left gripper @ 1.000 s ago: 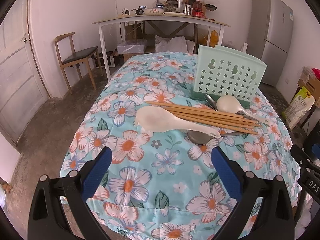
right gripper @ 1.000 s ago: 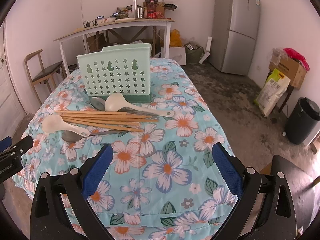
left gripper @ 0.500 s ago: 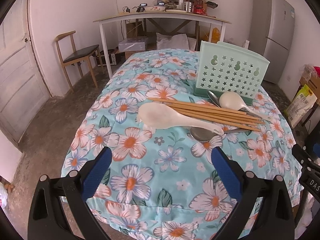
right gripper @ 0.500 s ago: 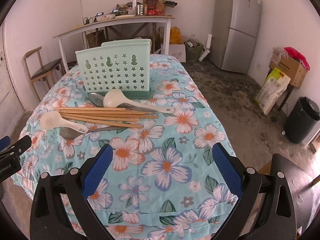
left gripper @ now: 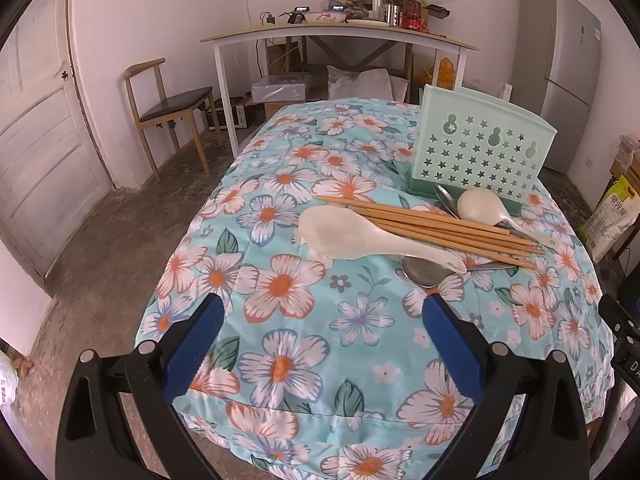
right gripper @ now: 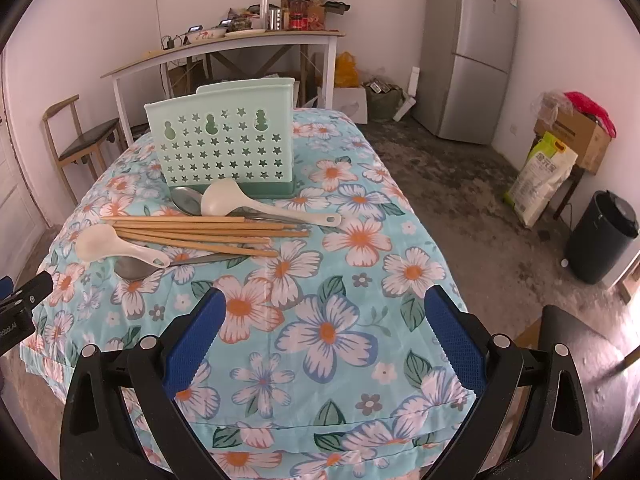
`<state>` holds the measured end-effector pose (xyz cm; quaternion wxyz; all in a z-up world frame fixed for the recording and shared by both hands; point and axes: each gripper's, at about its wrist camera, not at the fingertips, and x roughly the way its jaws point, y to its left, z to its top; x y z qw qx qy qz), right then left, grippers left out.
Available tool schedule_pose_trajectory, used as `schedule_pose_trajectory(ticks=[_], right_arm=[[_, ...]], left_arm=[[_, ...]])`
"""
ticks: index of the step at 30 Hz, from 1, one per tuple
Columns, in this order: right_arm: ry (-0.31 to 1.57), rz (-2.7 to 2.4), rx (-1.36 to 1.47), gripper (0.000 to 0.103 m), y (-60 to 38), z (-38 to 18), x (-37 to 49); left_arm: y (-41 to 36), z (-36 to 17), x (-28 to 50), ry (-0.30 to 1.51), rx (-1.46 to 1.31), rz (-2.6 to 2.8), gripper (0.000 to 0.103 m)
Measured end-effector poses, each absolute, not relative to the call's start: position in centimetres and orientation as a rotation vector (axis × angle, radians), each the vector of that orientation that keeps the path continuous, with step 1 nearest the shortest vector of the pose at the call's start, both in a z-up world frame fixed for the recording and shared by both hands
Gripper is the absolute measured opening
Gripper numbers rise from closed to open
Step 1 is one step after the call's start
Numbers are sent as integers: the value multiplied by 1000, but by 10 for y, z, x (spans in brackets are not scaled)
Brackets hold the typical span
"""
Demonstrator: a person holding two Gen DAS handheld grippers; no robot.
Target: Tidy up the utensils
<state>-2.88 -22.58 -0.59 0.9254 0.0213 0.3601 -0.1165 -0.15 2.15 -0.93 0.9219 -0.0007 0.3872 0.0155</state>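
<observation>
A mint green utensil holder point(left gripper: 480, 156) point(right gripper: 224, 144) with star holes stands upright on the floral tablecloth. In front of it lie several wooden chopsticks point(left gripper: 432, 226) point(right gripper: 200, 232), two white spoons point(left gripper: 352, 236) point(left gripper: 484, 208) point(right gripper: 108, 246) point(right gripper: 236, 202) and two metal spoons point(left gripper: 424, 272) point(right gripper: 134, 268) point(right gripper: 186, 200). My left gripper point(left gripper: 320, 320) is open and empty, near the table's front edge, short of the utensils. My right gripper point(right gripper: 324, 316) is open and empty over the cloth, right of the pile.
The floral-covered table point(left gripper: 360, 360) point(right gripper: 360, 280) drops off at its near edge. Behind are a white desk point(left gripper: 340, 36) with clutter, a wooden chair point(left gripper: 168, 108), a grey fridge point(right gripper: 468, 52), a black bin point(right gripper: 600, 236) and sacks and boxes point(right gripper: 544, 176).
Both grippers have drawn back slightly and lifted, so the table looks a little farther and lower. The utensils have not moved. Both grippers stay open.
</observation>
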Motion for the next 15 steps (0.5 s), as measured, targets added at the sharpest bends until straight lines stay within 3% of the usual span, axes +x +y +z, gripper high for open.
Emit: schedule_pose_trajectory(ticks=[15], right_arm=[[738, -239, 43, 95, -225, -5, -29]], left_arm=[[23, -9, -1, 796, -1, 30, 97]])
